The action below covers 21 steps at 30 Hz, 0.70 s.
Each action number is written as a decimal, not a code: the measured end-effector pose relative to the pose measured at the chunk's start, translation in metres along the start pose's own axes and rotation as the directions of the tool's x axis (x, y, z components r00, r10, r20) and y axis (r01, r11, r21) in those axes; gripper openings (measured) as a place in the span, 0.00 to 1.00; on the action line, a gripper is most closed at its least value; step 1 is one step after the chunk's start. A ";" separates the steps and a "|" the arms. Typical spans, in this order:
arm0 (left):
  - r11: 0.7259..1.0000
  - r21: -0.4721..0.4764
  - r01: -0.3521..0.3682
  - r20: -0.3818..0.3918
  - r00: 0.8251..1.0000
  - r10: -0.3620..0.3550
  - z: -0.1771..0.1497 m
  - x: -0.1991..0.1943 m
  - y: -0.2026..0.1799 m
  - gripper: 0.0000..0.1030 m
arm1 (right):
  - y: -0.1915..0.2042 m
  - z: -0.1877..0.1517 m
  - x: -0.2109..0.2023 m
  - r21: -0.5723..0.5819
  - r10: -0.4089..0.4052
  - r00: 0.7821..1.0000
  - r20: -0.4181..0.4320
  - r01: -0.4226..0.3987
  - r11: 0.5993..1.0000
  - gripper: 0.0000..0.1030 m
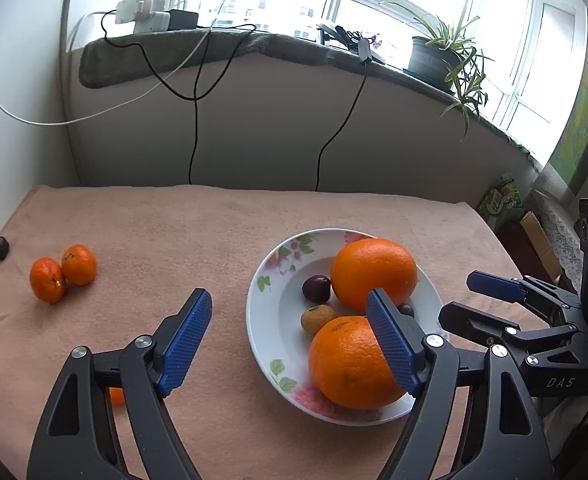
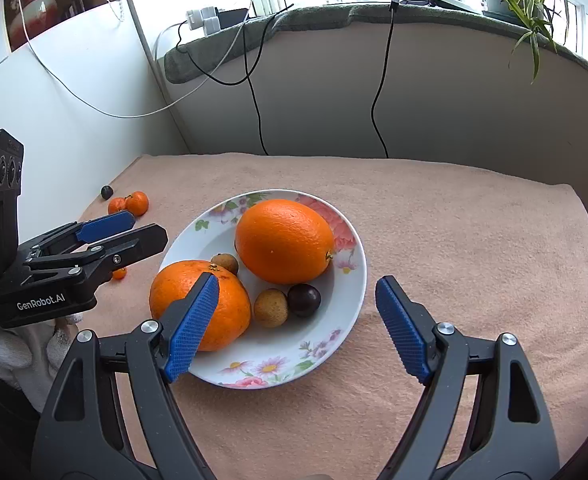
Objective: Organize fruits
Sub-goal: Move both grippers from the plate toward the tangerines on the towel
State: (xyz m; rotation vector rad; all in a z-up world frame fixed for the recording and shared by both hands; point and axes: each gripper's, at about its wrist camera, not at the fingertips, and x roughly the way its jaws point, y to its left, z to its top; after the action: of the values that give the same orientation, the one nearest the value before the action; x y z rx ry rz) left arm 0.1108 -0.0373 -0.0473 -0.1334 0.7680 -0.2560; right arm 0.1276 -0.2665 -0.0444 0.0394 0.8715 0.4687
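A floral white plate (image 1: 278, 336) (image 2: 278, 344) on the pink cloth holds two large oranges (image 1: 373, 272) (image 2: 286, 240), a dark red fruit (image 1: 316, 289) (image 2: 303, 299) and small brown longans (image 1: 317, 319) (image 2: 270, 307). My left gripper (image 1: 288, 294) hovers open at the plate's left edge, its right finger in front of the near orange (image 1: 345, 364), with nothing held. My right gripper (image 2: 297, 282) stands open over the plate's near side, empty. Two mandarins (image 1: 64, 274) (image 2: 138, 203) and a small dark fruit (image 1: 0, 248) (image 2: 106, 191) lie on the cloth at far left.
A small orange fruit (image 1: 116, 396) (image 2: 119, 274) lies on the cloth under the left gripper. Cables hang down the wall behind the table. The windowsill carries chargers and a potted plant (image 1: 441, 56). Boxes stand past the table's right edge (image 1: 533, 236).
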 end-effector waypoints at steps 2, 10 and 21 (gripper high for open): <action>1.000 0.001 -0.003 0.003 1.000 0.003 0.000 -0.001 0.001 0.77 | 0.000 0.000 -0.001 0.000 0.004 1.000 0.007 -0.004 1.000 0.81; 1.000 0.000 -0.010 0.024 1.000 0.010 -0.001 -0.009 0.003 0.77 | 0.007 0.000 -0.008 -0.022 0.011 0.999 0.036 -0.011 1.000 0.81; 0.999 -0.003 -0.040 0.060 0.997 0.041 -0.002 -0.023 0.018 0.77 | 0.037 0.004 -0.015 -0.082 0.061 0.996 0.058 -0.056 0.995 0.81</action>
State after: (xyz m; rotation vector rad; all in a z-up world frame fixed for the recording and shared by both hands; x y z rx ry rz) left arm 0.0969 -0.0134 -0.0376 -0.1264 0.7109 -0.2120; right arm 0.1083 -0.2392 -0.0224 0.0052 0.7929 0.5548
